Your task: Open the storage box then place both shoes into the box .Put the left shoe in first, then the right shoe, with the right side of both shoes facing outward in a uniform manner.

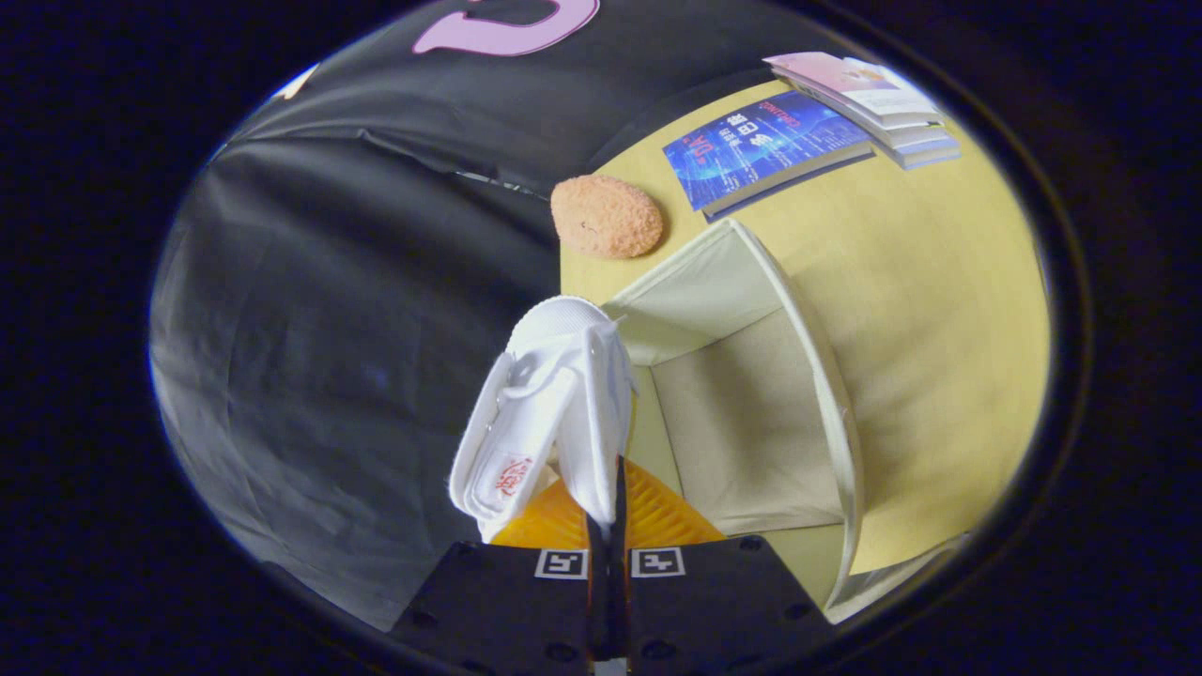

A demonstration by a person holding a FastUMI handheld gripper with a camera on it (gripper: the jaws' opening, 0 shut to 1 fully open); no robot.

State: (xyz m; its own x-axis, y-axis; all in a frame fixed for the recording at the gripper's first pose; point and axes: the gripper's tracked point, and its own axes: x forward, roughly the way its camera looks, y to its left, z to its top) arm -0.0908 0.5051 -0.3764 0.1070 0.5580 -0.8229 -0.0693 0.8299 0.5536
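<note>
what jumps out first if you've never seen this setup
A white shoe stands out first, pinched in the shut claw and held up beside the open beige storage box, whose inside looks bare. Beyond the box on the yellow table lie a fuzzy orange oval object and, further off, a blue book beside a small stack of books.

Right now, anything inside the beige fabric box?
The open beige fabric storage box shows bare walls and floor. The white shoe, pinched in the tool, hides its near corner.
</note>
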